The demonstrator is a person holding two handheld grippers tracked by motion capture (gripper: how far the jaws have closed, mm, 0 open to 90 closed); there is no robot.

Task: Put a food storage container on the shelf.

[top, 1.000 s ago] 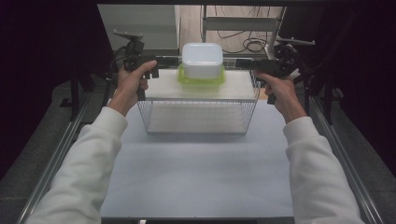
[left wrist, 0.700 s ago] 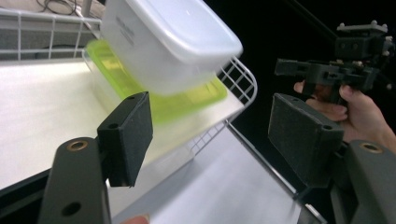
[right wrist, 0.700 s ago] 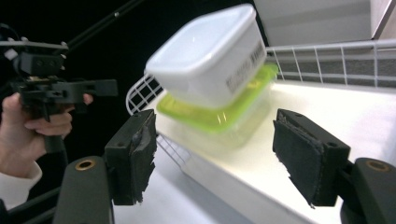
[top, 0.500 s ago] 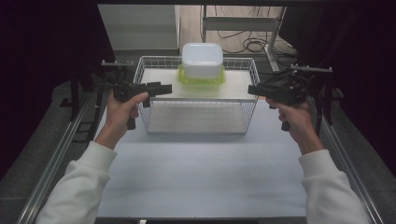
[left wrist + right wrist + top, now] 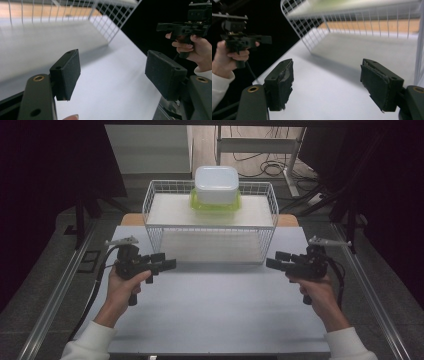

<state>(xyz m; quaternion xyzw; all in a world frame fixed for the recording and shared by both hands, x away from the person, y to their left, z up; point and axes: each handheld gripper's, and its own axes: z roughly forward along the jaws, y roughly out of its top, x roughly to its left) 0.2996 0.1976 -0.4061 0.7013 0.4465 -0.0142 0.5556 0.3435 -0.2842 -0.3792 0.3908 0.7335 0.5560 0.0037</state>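
Note:
A white wire basket [image 5: 210,226] stands at the back middle of the white table [image 5: 215,315]. On a white board inside it sits a white lidded tub [image 5: 216,184] on a green lid [image 5: 215,207]. My left gripper [image 5: 165,261] hovers low in front of the basket's left corner, pointing right, open and holding nothing [image 5: 113,72]. My right gripper [image 5: 276,260] mirrors it at the right corner, pointing left; its jaws have just been opening and nothing is between them [image 5: 329,82]. Each gripper view catches the other gripper farther off [image 5: 165,26] [image 5: 265,38].
Metal rails [image 5: 60,295] run along both sides of the table. Behind the basket a wooden edge [image 5: 131,219] shows, then floor with cables [image 5: 260,167]. Dark surroundings flank the table.
Both hands have come away from the basket's upper corners, moving toward the person and down to just above the table. The basket and tub have stayed in place.

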